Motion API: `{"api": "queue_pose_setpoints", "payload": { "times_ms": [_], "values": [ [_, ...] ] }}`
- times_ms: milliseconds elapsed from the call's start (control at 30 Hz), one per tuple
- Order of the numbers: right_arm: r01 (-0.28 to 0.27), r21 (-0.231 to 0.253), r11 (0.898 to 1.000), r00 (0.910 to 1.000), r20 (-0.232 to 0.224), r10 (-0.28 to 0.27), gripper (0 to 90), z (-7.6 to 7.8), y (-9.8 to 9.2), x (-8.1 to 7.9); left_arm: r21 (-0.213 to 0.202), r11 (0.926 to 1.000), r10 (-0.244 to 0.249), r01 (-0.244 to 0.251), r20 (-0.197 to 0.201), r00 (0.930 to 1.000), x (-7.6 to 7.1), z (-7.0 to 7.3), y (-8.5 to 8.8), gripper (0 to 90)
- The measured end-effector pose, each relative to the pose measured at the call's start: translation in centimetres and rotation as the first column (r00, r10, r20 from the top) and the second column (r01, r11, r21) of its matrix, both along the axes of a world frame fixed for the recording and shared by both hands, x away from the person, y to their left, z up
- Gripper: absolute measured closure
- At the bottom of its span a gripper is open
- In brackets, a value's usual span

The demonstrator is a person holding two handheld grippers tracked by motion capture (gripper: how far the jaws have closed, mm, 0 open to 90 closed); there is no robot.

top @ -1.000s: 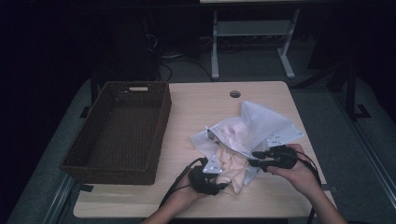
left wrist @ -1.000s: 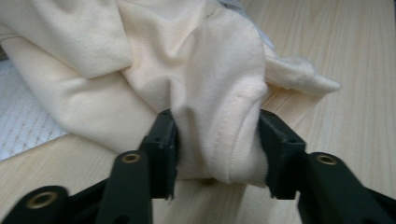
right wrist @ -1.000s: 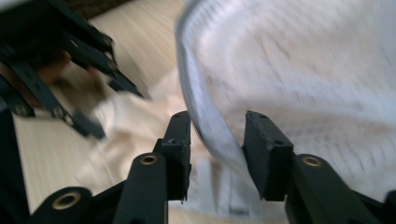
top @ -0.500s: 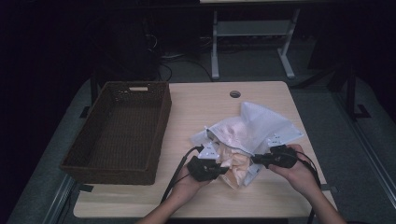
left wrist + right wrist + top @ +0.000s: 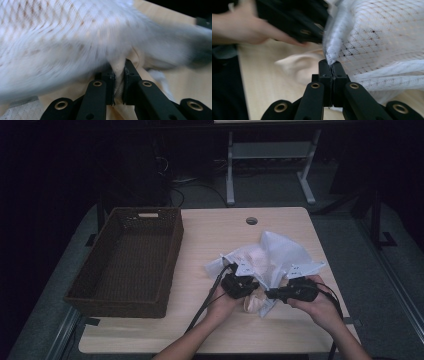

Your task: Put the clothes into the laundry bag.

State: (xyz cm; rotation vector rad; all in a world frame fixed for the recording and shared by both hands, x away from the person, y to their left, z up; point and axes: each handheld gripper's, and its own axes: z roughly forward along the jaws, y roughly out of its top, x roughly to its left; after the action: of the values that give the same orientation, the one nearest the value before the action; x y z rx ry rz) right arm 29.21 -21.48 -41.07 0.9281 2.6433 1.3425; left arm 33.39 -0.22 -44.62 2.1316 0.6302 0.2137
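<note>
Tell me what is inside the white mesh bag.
A cream cloth pokes out of the white mesh bag at its near edge, and its colour shows through the mesh. The left gripper pinches a fold of it. How far it reaches inside, the mesh covers.

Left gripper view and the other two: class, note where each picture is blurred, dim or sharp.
Left gripper view: white mesh bag smeared by motion blur, jaws sharp. Right gripper view: mesh weave crisp near the jaws, the hand blurred. High view: dim, dark surroundings, table evenly lit, no glare.
</note>
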Motion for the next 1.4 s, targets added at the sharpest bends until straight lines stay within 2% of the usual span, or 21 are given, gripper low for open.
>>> {"api": "queue_pose_setpoints", "payload": {
  "times_ms": [67,133,367,400,433,467,567,700,767,833,867,900,933,967,1067,1100,1167,1200,1233,1333,1400],
  "values": [
    [-0.005,-0.005,1.0,1.0,0.003,0.005,88.7,0.0,0.1,-0.1,-0.005,0.9999,0.012,-0.012,-0.004,0.9999,0.3,-0.5,-0.4,81.7],
    [0.01,-0.014,1.0,0.9999,0.013,-0.009,88.7,-0.1,0.0,0.1,-0.006,1.0,-0.004,0.004,-0.029,0.9996,0.5,-0.7,-0.3,79.4],
    [0.026,-0.008,1.0,0.9996,0.011,-0.026,88.6,-0.1,-0.3,0.3,-0.019,0.9963,-0.084,0.083,-0.075,0.9936,-0.7,0.6,1.7,52.0],
    [0.026,-0.008,1.0,0.9996,0.011,-0.026,88.6,-0.1,-0.2,0.3,-0.019,0.9963,-0.084,0.083,-0.075,0.9936,-0.7,0.6,1.7,48.1],
    [0.026,-0.008,1.0,0.9996,0.008,-0.026,88.6,-0.2,-0.2,0.3,-0.033,0.9938,-0.109,0.106,-0.088,0.9902,-1.4,1.1,2.7,45.2],
    [0.026,-0.008,1.0,0.9996,0.008,-0.026,88.6,-0.2,-0.2,0.3,-0.033,0.9938,-0.109,0.106,-0.088,0.9902,-1.4,1.1,2.7,42.5],
    [0.026,-0.01,1.0,0.9996,0.009,-0.026,88.6,-0.2,-0.2,0.4,-0.048,0.9886,-0.146,0.142,-0.081,0.986,-3.1,2.1,4.9,36.5],
    [0.028,-0.01,1.0,0.9996,0.007,-0.028,88.6,-0.2,-0.2,0.4,-0.046,0.9867,-0.159,0.156,-0.083,0.9837,-5.0,2.2,6.4,30.6],
    [0.028,-0.011,1.0,0.9996,0.005,-0.028,88.6,-0.3,-0.3,0.5,-0.043,0.9857,-0.166,0.163,-0.087,0.9823,-5.3,2.1,6.5,28.8],
    [0.028,-0.012,1.0,0.9996,0.003,-0.028,88.6,-0.4,-0.2,0.5,-0.017,0.9808,-0.195,0.194,-0.097,0.976,-6.7,1.1,6.1,28.3],
    [0.028,-0.012,1.0,0.9996,0.003,-0.028,88.6,-0.4,-0.2,0.5,-0.017,0.9808,-0.195,0.194,-0.097,0.976,-6.7,1.1,6.1,28.2],
    [0.027,-0.015,1.0,0.9996,0.002,-0.027,88.6,-0.4,-0.2,0.6,0.018,0.9783,-0.204,0.206,-0.098,0.9741,-7.1,0.2,5.2,28.2],
    [0.027,-0.016,1.0,0.9996,0.0,-0.027,88.6,-0.5,-0.1,0.6,0.018,0.9783,-0.204,0.206,-0.098,0.9741,-7.1,0.2,5.2,28.2],
    [0.026,-0.017,1.0,0.9997,0.0,-0.026,88.6,-0.5,-0.1,0.6,0.065,0.9769,-0.197,0.204,-0.095,0.9757,-7.1,-0.6,4.3,28.2],
    [0.024,-0.017,1.0,0.9997,0.0,-0.024,88.6,-0.5,-0.1,0.5,0.085,0.9775,-0.185,0.193,-0.09,0.9785,-6.8,-1.1,3.7,29.9],
    [0.025,-0.017,1.0,0.9997,-0.002,-0.025,88.6,-0.5,-0.1,0.5,0.104,0.9782,-0.172,0.18,-0.077,0.982,-6.4,-1.4,3.1,32.2],
    [0.024,-0.015,1.0,0.9997,-0.002,-0.024,88.6,-0.6,-0.2,0.6,0.114,0.9782,-0.166,0.173,-0.073,0.9835,-6.3,-1.5,2.9,41.6],
    [0.024,-0.015,1.0,0.9997,-0.002,-0.024,88.6,-0.6,-0.2,0.6,0.119,0.9788,-0.16,0.167,-0.069,0.9848,-6.2,-1.6,2.8,41.6],
    [0.023,-0.014,1.0,0.9997,-0.003,-0.023,88.6,-0.6,-0.2,0.6,0.118,0.9798,-0.155,0.162,-0.065,0.9858,-6.0,-1.6,2.6,56.0],
    [0.022,-0.015,1.0,0.9998,0.001,-0.022,88.6,-0.5,-0.2,0.6,0.106,0.9818,-0.151,0.158,-0.072,0.986,-5.7,-1.3,2.7,78.9],
    [0.021,-0.016,1.0,0.9998,0.002,-0.021,88.6,-0.5,-0.2,0.6,0.098,0.9831,-0.148,0.154,-0.073,0.9863,-5.5,-1.2,2.8,82.1]
  ]
}}
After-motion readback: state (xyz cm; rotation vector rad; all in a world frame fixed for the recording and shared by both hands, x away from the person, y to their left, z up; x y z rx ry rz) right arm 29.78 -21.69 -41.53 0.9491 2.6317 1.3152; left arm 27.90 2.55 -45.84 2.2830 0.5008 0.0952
